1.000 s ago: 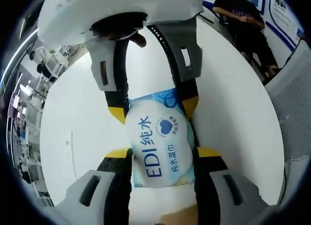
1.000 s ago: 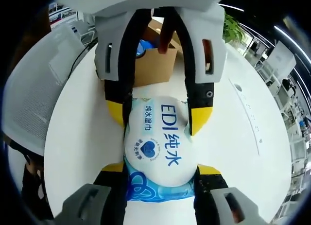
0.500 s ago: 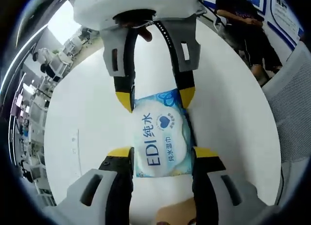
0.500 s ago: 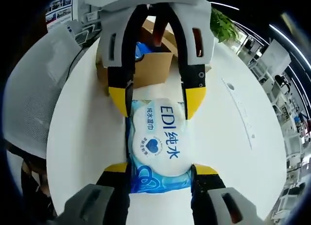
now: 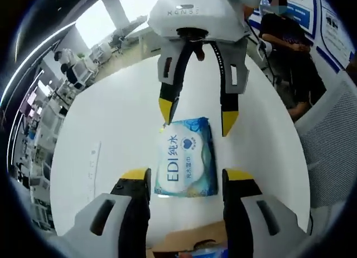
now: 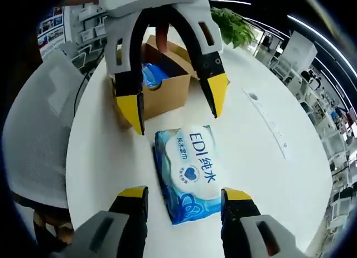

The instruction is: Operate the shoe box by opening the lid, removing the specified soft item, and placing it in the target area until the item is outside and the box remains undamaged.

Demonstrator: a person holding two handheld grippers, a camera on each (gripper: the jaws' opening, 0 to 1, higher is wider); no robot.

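Note:
A blue and white wet-wipes pack (image 5: 187,157) (image 6: 189,171) lies flat on the white round table (image 5: 111,130). My left gripper (image 5: 187,175) is open, its yellow tips standing either side of the pack's near end without touching it. My right gripper (image 6: 184,194) is open too, at the pack's opposite end. Each gripper faces the other: the right gripper (image 5: 198,116) hangs above the pack's far end, and the left gripper (image 6: 174,105) hangs in front of the open cardboard shoe box (image 6: 162,88). Something blue (image 6: 150,74) lies inside the box.
A grey mesh chair (image 5: 334,141) (image 6: 39,130) stands close to the table edge. A person (image 5: 287,35) sits beyond the table. A potted plant (image 6: 231,24) stands behind the box. A strip of the box (image 5: 195,244) lies under my left gripper. Bare table spreads around the pack.
Both grippers, which were closed around the pack's two ends, have opened and drawn back from it. The pack now rests free on the table.

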